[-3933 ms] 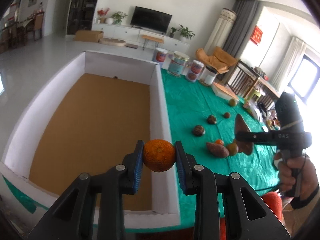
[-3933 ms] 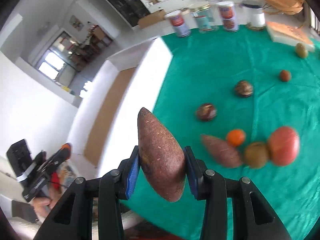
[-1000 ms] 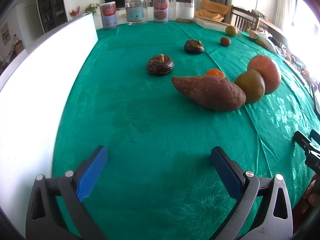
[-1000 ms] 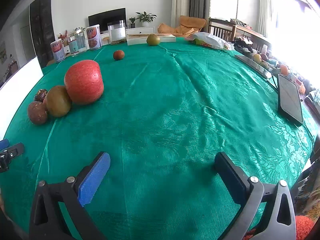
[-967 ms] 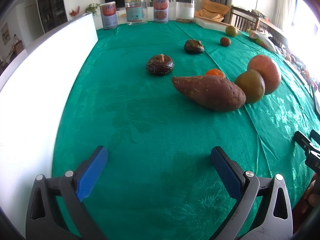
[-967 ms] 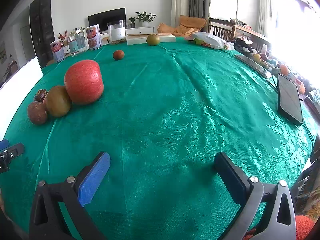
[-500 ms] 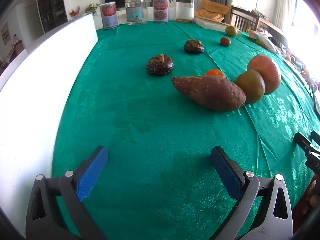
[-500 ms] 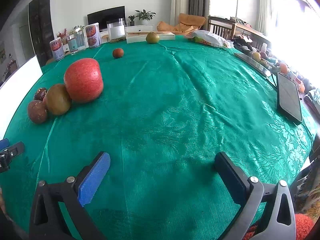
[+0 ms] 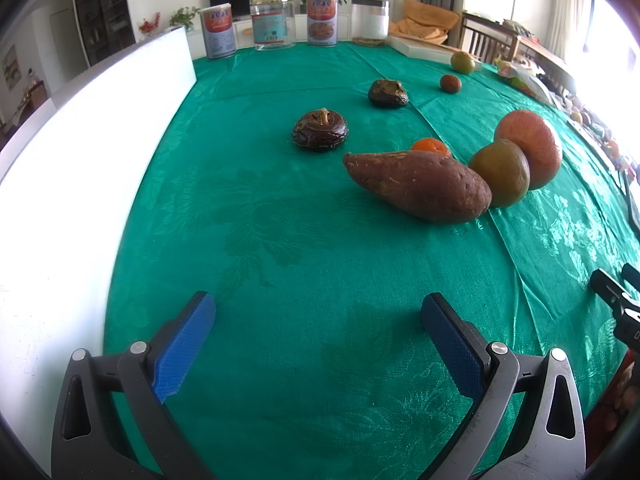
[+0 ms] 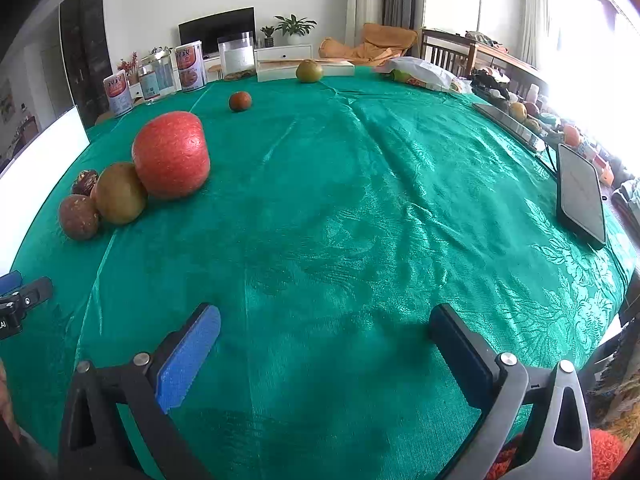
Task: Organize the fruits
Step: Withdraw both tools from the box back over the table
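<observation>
**Fruit spread over a green cloth, both grippers wide and empty**

Green patterned tablecloth [image 9: 280,208] covers a long table in a bright living room, with a television and plants against the far wall; along the cloth's left side runs the white wall of a box [image 9: 80,152]. At the far end stand three labelled tins [image 9: 218,34] and a clear jar [image 9: 370,18].

From the left wrist view, the left gripper [image 9: 318,312] hangs low over bare cloth, its blue-padded jaws spread wide and holding nothing; ahead of it lies a sweet potato [image 9: 416,186], touching a greenish-brown round fruit [image 9: 500,172] at its right end; that fruit leans on a large red-orange fruit [image 9: 528,148]; a small orange [image 9: 430,146] peeks out just behind the sweet potato. Farther off sit two dark wrinkled fruits [image 9: 320,130], then a small reddish fruit [image 9: 450,83] and a green one [image 9: 463,62] near a flat white box.

From the right wrist view, the right gripper [image 10: 324,320] also stands wide apart and empty above bare cloth; the fruit cluster lies well to its left, and a dark tablet [image 10: 582,196] rests near the table's right edge.
</observation>
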Motion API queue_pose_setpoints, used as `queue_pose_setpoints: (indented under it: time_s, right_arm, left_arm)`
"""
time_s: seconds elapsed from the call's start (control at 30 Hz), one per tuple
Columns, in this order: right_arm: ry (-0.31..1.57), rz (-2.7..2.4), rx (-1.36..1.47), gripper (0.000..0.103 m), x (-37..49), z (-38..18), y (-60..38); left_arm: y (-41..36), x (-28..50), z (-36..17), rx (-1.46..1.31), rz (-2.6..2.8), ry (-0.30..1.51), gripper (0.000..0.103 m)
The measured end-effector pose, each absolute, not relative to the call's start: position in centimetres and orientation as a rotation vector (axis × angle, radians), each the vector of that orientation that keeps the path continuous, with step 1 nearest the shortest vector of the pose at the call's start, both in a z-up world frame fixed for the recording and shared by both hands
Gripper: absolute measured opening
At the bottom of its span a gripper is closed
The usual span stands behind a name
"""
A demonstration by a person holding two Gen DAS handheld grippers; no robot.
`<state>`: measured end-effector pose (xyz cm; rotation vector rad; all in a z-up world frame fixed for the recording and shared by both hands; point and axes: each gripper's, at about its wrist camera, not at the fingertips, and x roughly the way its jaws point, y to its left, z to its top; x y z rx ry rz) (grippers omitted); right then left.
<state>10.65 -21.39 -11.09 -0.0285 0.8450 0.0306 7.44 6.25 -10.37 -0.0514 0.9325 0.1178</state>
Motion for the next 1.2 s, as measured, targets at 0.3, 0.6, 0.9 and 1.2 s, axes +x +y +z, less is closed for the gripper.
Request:
queue_pose_setpoints:
  time_s: [0.3,0.6,0.9,1.2]
  right_arm:
    - [0.842,0.034,-0.03,0.103,10.5,-11.06,-21.38]
    - [0.839,0.032,-0.03,0.103,10.43,-10.99,-21.37]
    - [0.837,0.033,-0.03,0.103,10.43,-10.95,-21.37]
    - [0.835,0.033,-0.031,0.103,10.39,-10.89,-21.38]
  left_arm:
    - [6.24,7.45,-10.38,-0.052,0.118,0.932,0.103]
    - [6.24,7.42,-10.38,-0.052,0.118,0.932,0.103]
    - [6.23,7.43,-10.4,-0.052,0.118,0.932,0.103]
    - [6.23,7.47,-10.4,-0.053,0.113,0.932,0.103]
